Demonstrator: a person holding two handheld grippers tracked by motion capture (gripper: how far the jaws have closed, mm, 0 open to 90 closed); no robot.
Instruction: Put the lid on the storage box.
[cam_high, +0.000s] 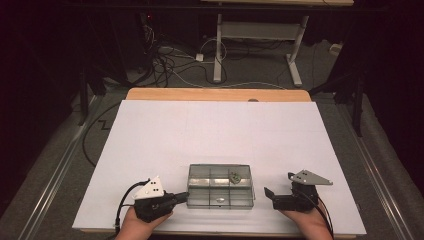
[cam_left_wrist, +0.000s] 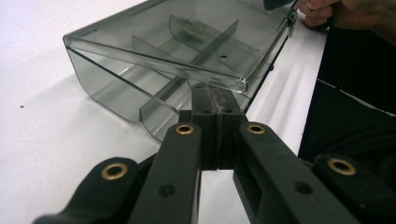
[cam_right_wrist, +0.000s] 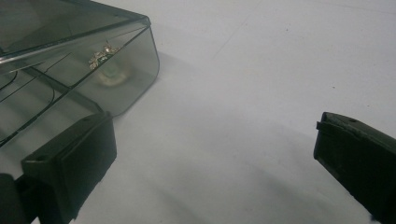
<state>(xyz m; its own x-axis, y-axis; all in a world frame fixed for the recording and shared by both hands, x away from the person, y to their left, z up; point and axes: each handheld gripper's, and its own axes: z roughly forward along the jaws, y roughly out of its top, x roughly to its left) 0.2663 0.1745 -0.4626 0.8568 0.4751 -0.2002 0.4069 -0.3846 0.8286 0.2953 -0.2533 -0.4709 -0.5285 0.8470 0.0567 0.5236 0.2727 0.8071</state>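
From above, a clear box (cam_high: 220, 186) with compartments sits near the front edge of the white table (cam_high: 200, 125), between the left gripper (cam_high: 184, 196), which touches its left end, and the right gripper (cam_high: 278, 189), just beside its right end.

The left gripper view shows that gripper's (cam_left_wrist: 215, 100) jaws pressed together with nothing between them, their tip right at the box (cam_left_wrist: 140, 65) rim (lid down).

In the right gripper view the right gripper (cam_right_wrist: 212, 149) has its jaws wide apart over bare table (cam_right_wrist: 261, 70); the box (cam_right_wrist: 70, 60) lies off to one side, small metal bits (cam_right_wrist: 100, 55) inside.
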